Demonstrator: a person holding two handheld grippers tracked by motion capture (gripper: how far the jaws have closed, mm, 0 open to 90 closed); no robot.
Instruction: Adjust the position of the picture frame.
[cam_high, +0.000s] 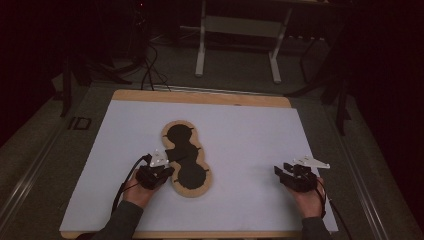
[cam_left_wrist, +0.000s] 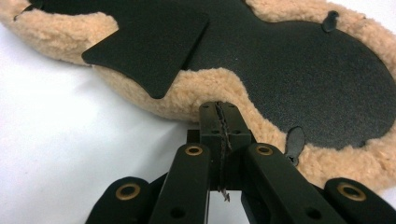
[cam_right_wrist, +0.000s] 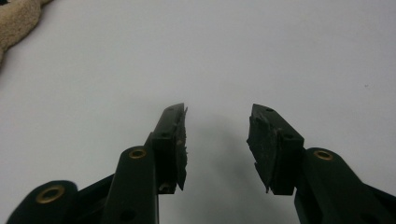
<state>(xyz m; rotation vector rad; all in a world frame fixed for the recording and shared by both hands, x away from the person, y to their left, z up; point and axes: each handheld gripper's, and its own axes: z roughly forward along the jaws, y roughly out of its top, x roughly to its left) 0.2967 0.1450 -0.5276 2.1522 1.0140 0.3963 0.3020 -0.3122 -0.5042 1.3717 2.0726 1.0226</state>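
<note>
We've got our left hand-held gripper (cam_high: 170, 161) down at the near-left edge of the fleece pad (cam_high: 186, 158), its jaws pressed tight together with nothing between them, tips right against the tan fleece (cam_left_wrist: 205, 91) rim. Our right hand-held gripper (cam_high: 281, 172) rests well off to the right on the white surface (cam_high: 250, 130), jaws standing partly apart and empty. Beyond our left tips, a black flap (cam_left_wrist: 149, 49) lies loose over the pad's black face, mid-surface.
</note>
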